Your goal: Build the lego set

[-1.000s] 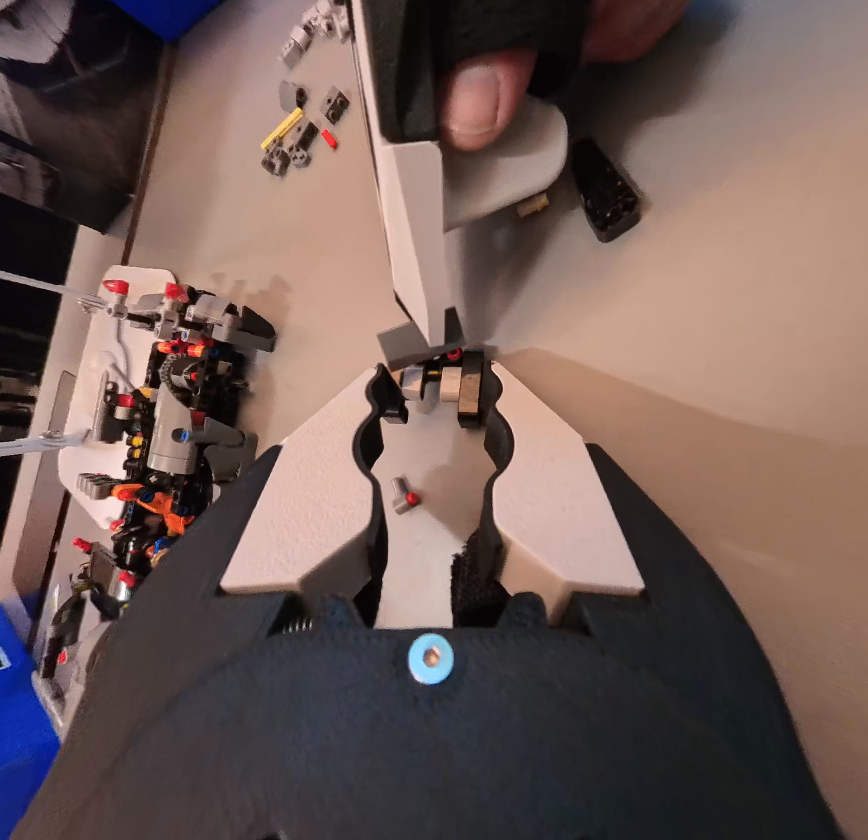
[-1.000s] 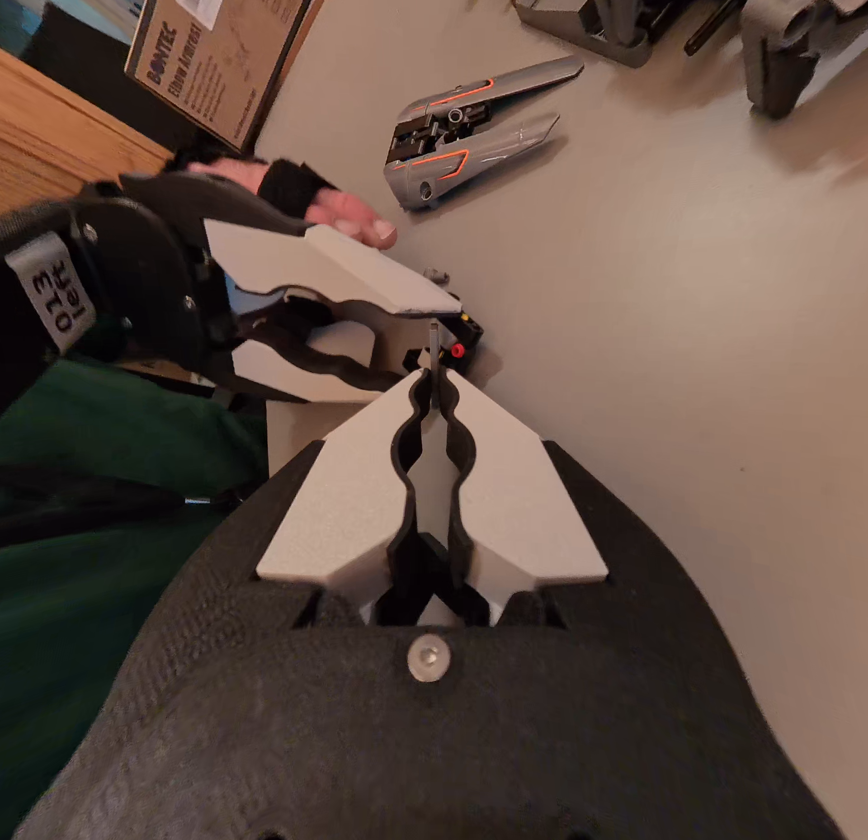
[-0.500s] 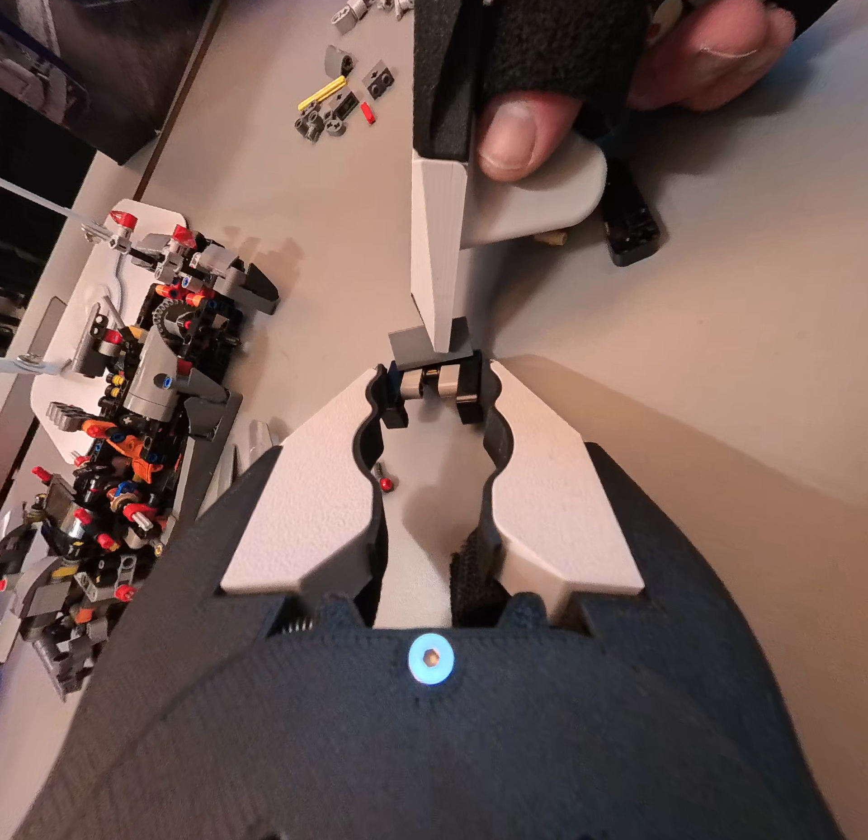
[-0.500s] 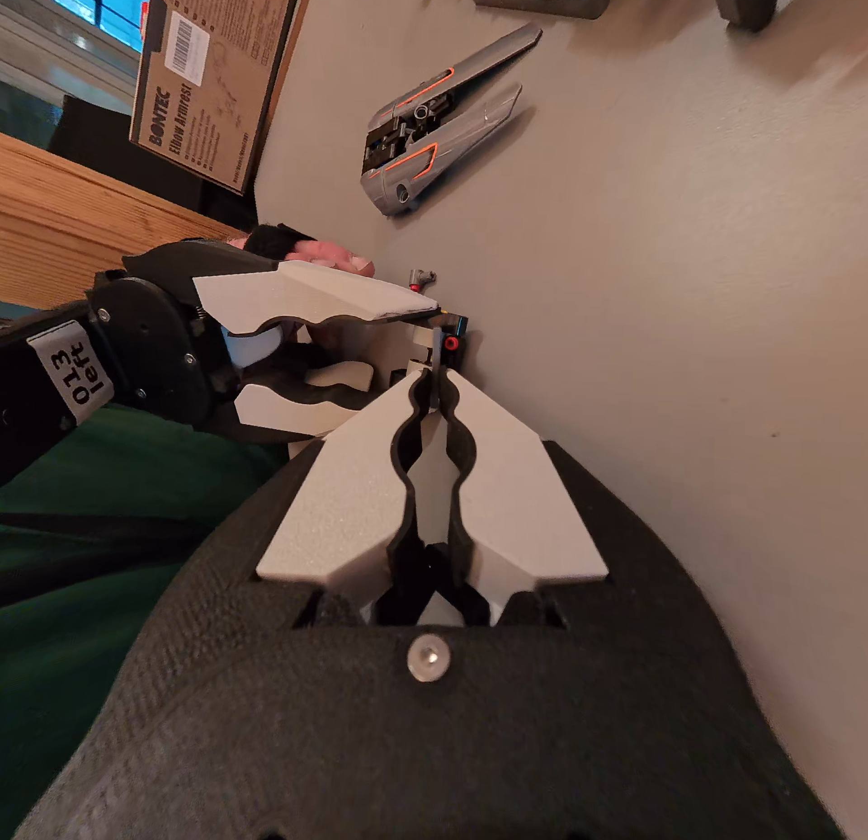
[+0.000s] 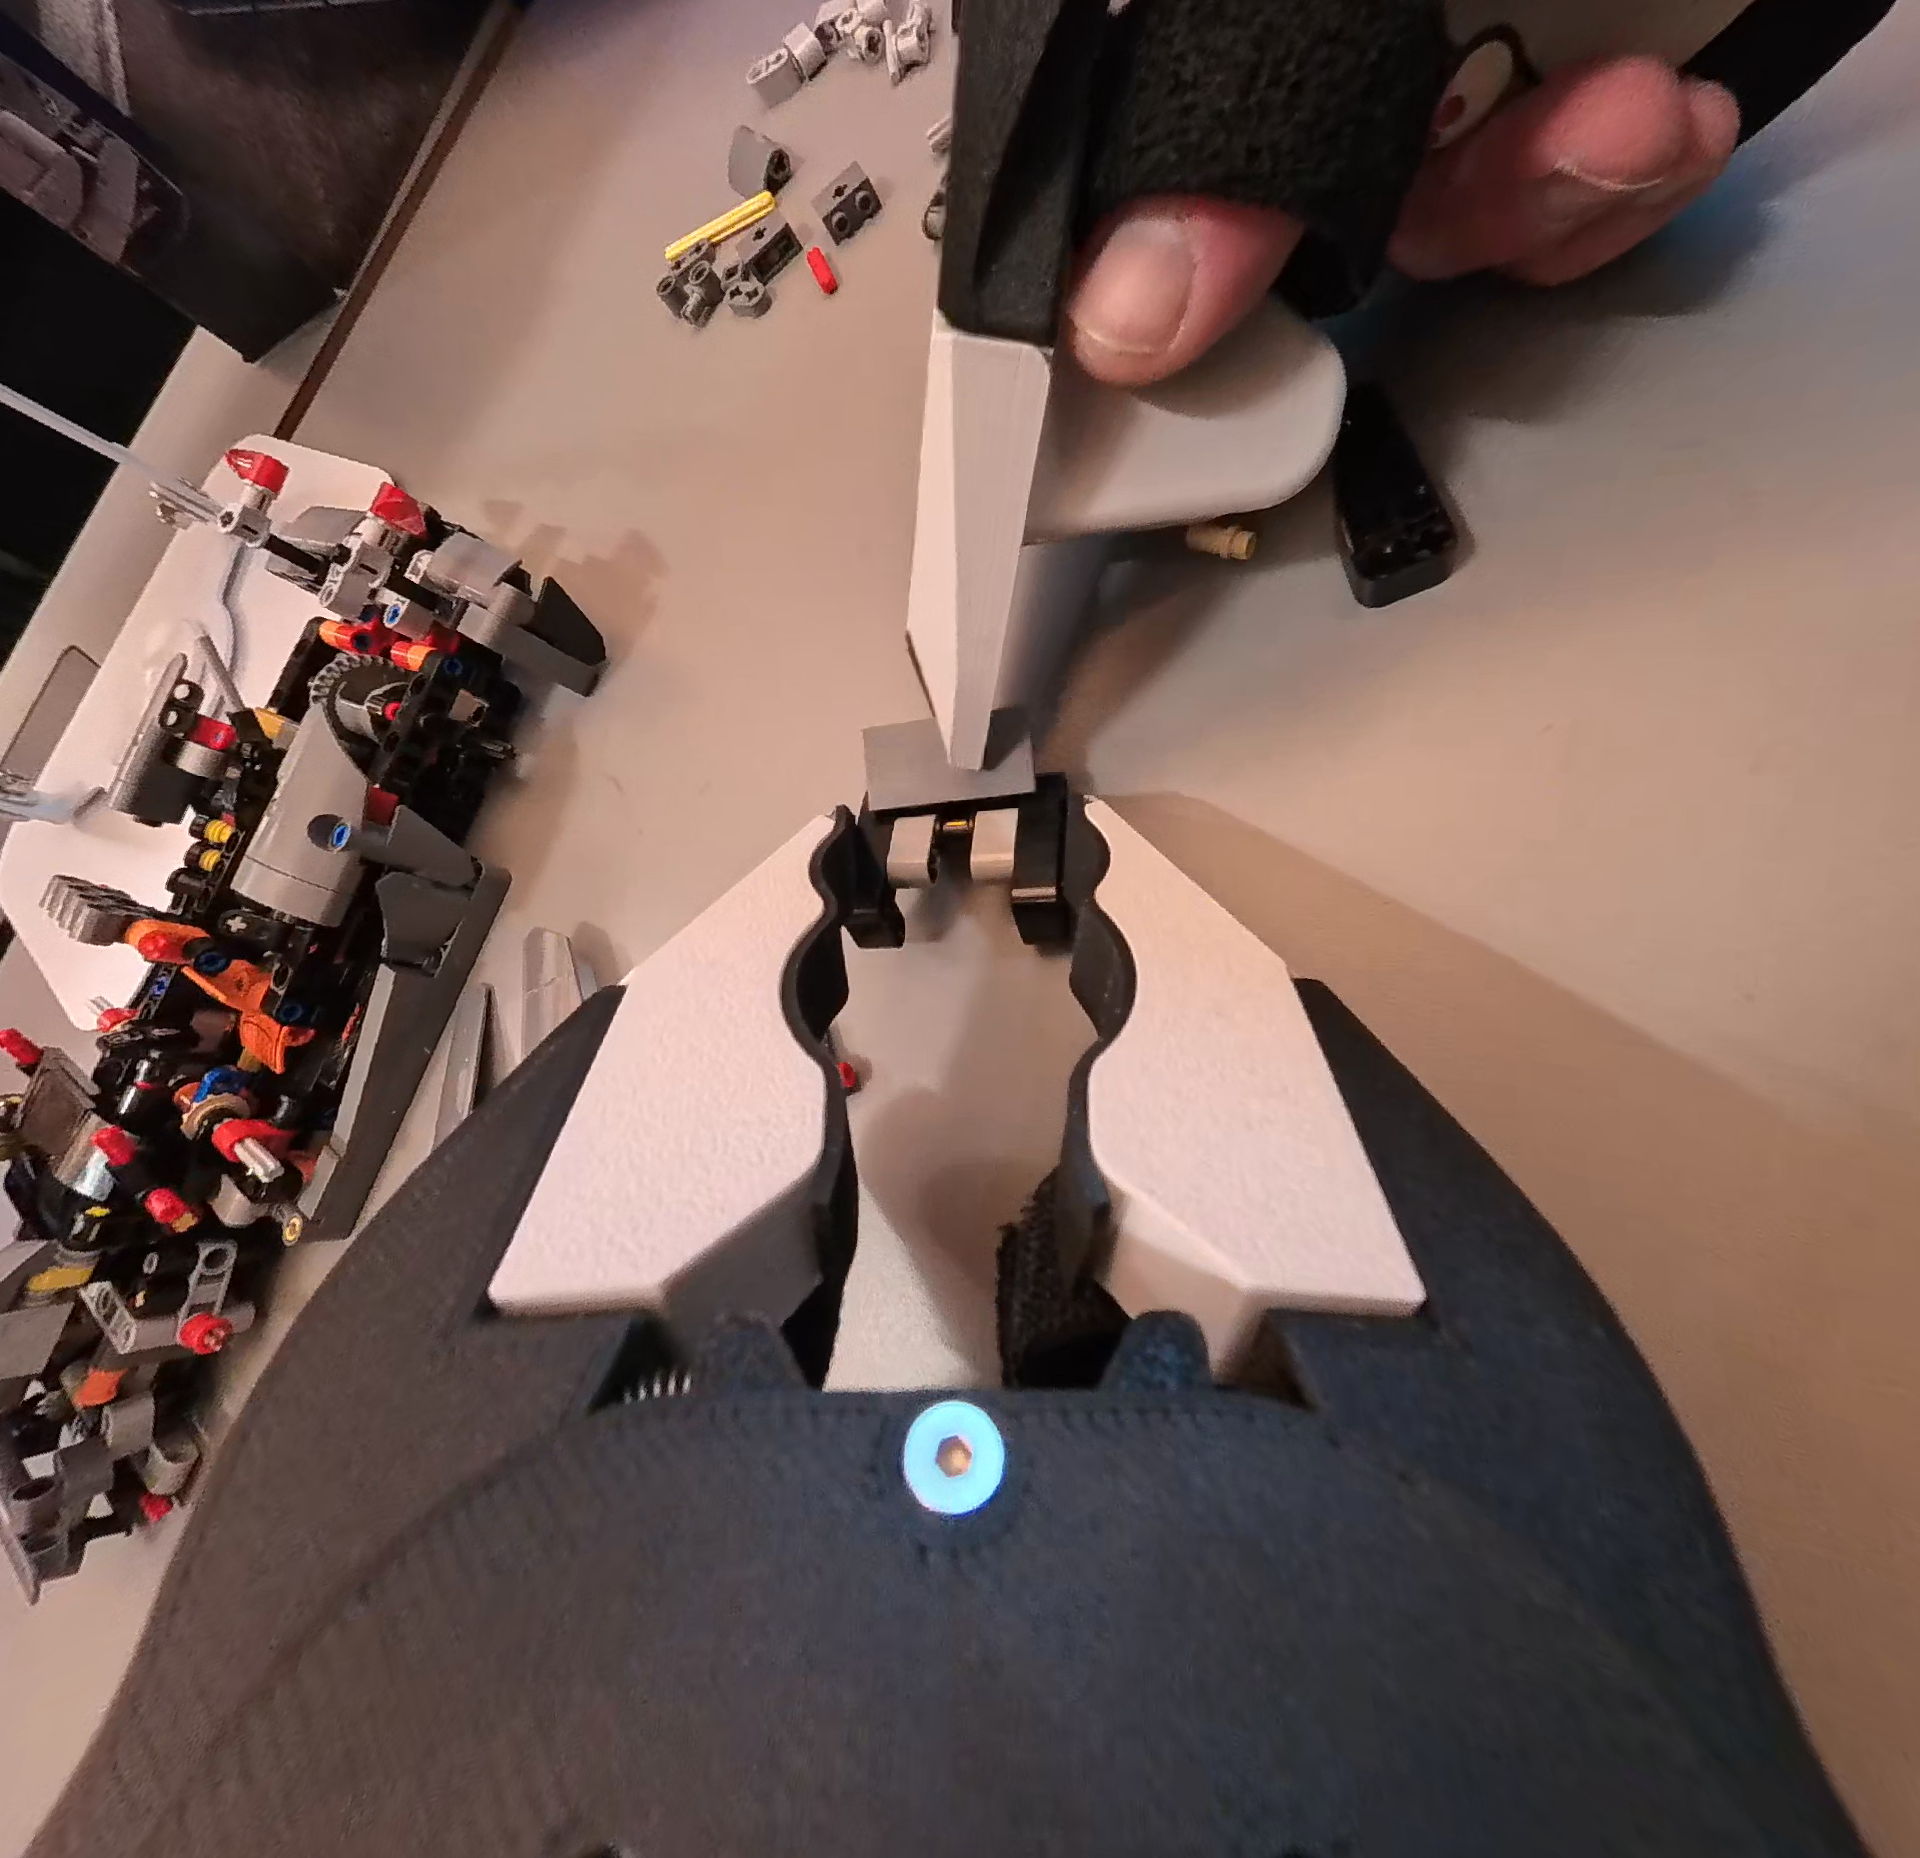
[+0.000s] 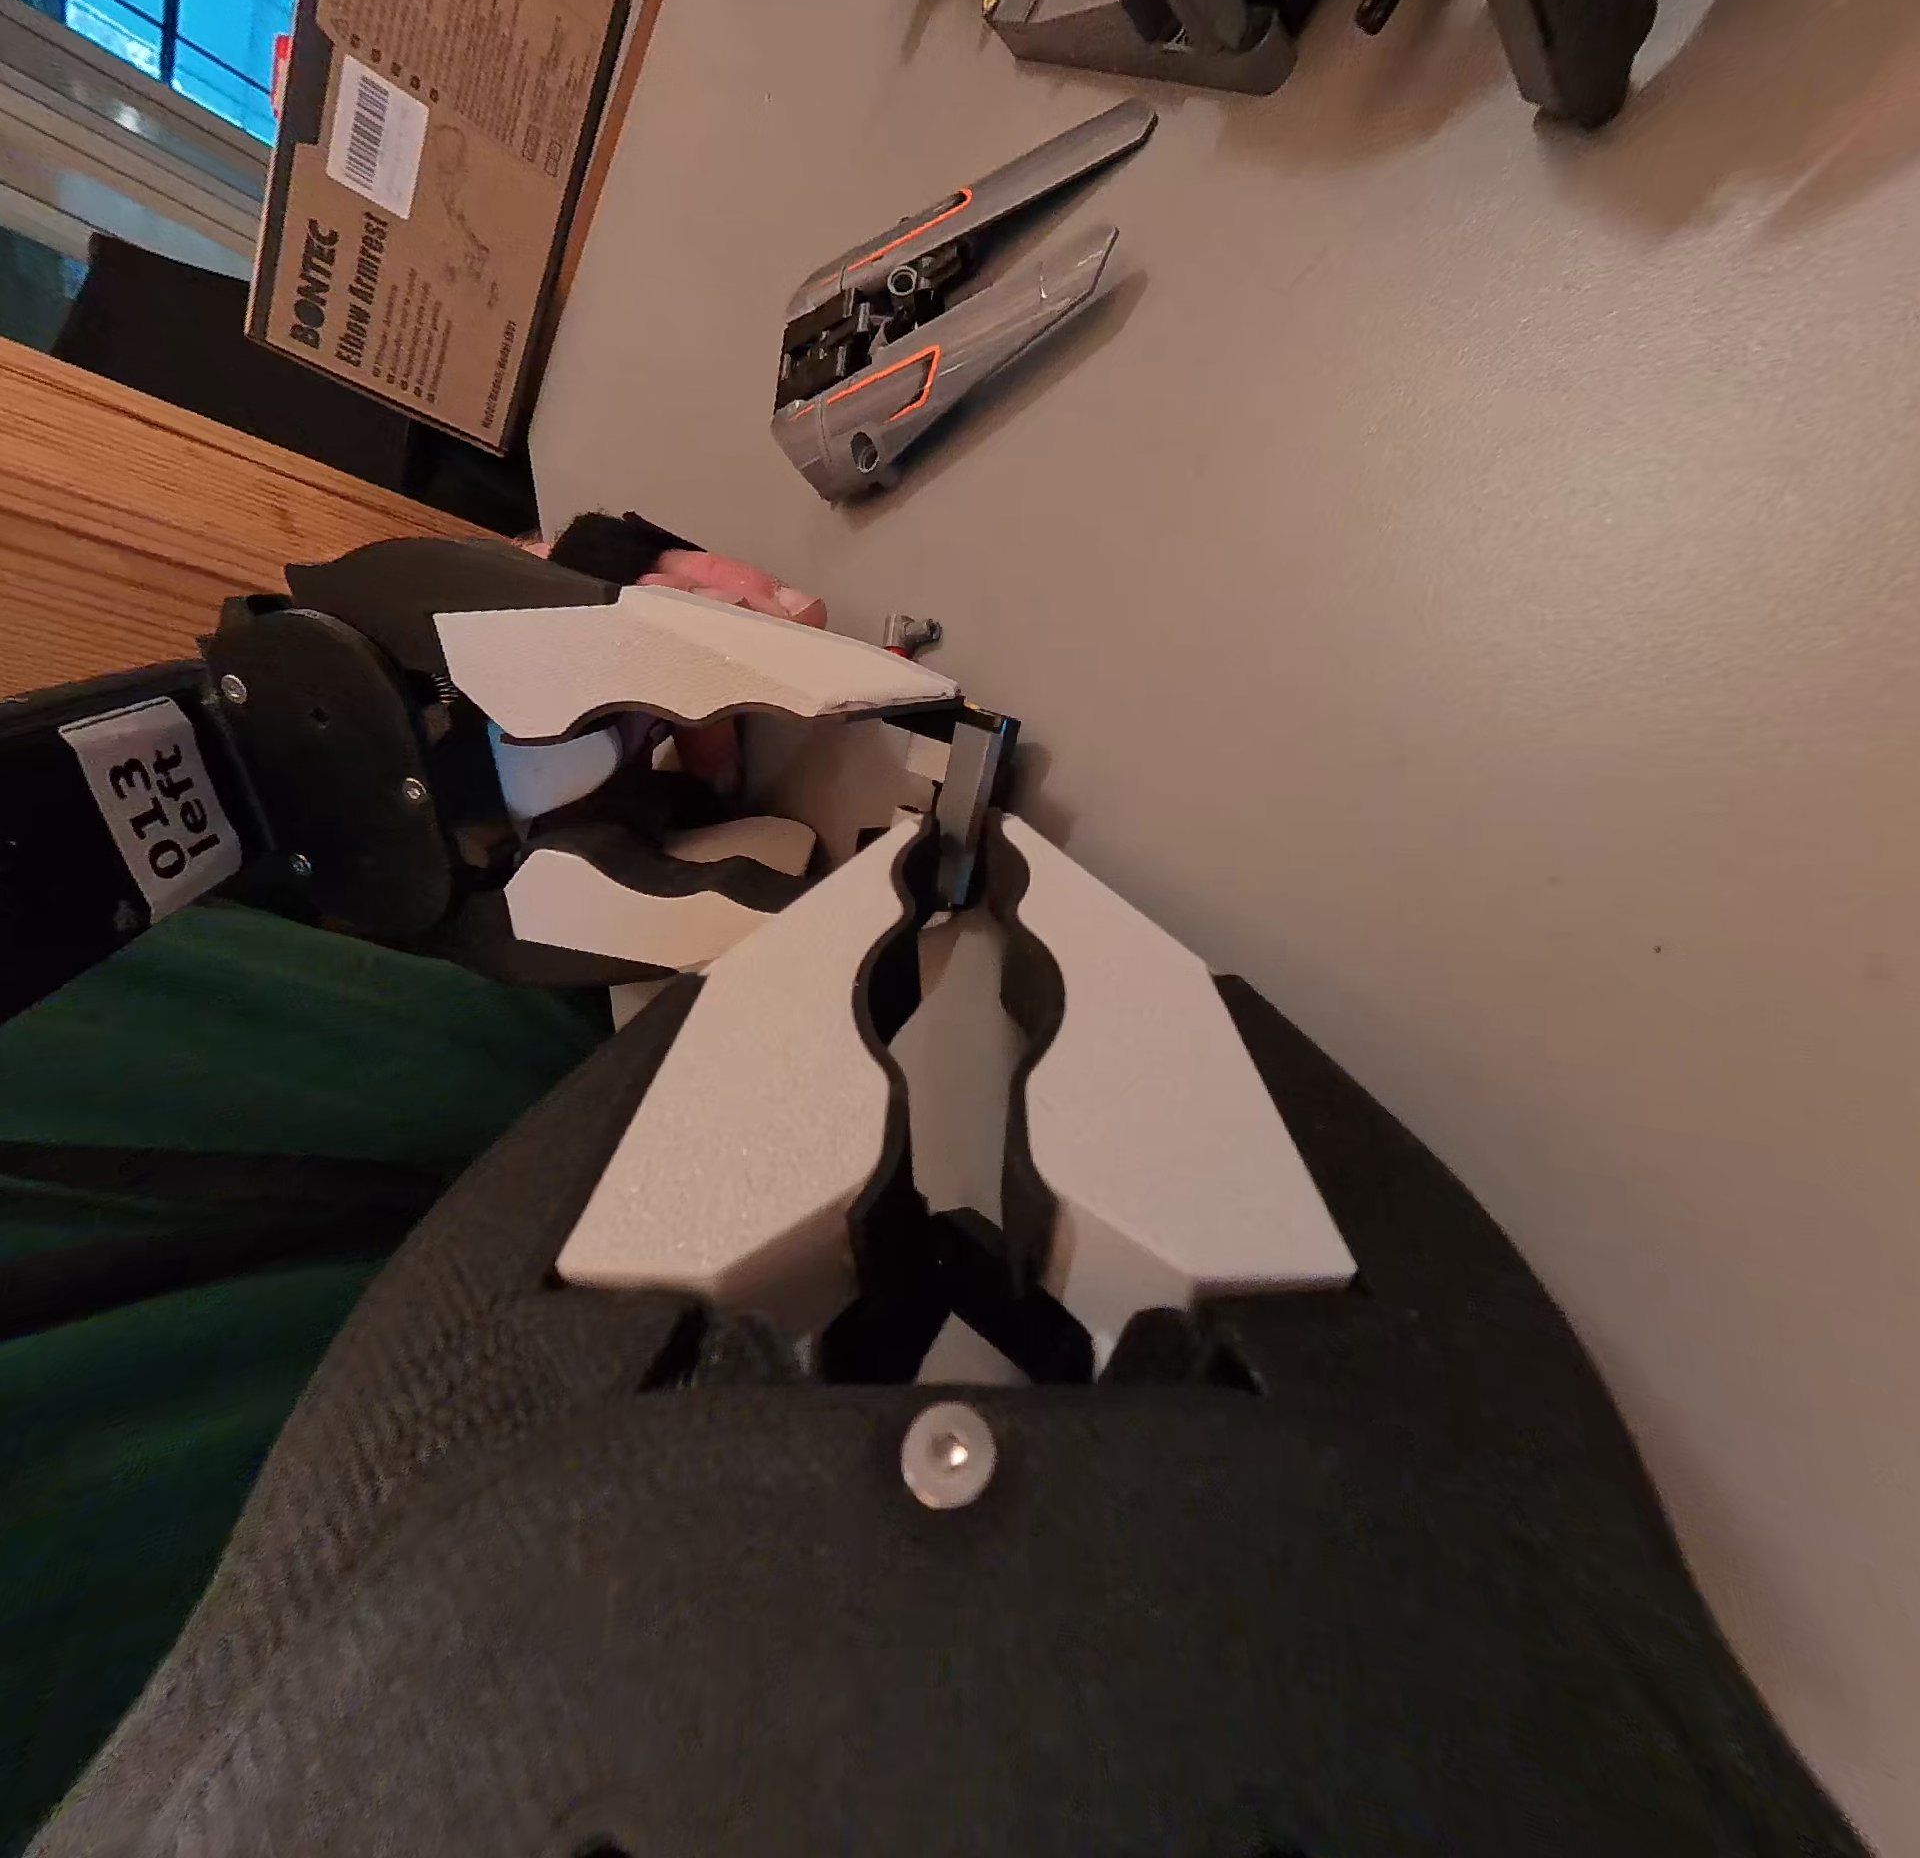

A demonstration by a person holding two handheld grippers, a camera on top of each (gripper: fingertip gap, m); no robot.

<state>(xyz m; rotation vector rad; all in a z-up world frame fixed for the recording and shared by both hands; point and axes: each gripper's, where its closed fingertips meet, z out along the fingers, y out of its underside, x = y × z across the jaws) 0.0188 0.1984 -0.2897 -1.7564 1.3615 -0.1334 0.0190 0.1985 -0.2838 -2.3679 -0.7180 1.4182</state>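
Note:
My left gripper (image 5: 956, 844) is shut on a small black and grey lego sub-assembly (image 5: 940, 858), pinched across its black side beams. My right gripper (image 6: 956, 852) is shut on a thin flat grey tile (image 6: 964, 790). In the left wrist view the right gripper (image 5: 971, 738) comes down from the top and holds that tile (image 5: 914, 774) flat against the far end of the sub-assembly. In the right wrist view the left gripper (image 6: 894, 769) reaches in from the left, and its upper finger (image 6: 707, 655) covers most of the sub-assembly.
A large half-built lego car (image 5: 260, 873) lies on a white sheet at the left. Loose grey, yellow and red parts (image 5: 769, 239) lie farther off, with a black piece (image 5: 1392, 520) at the right. A grey panel with orange stripes (image 6: 935, 312) and a cardboard box (image 6: 416, 198) lie beyond. Less than 4 cm separates the two grippers' tips. It is some 7 cm from my left tips to the black piece (image 5: 1392, 520).
The grey tile has gone from tilted beside the sub-assembly to square against its far end. Both grippers have shifted together, and the lego car has come further into the left wrist view.

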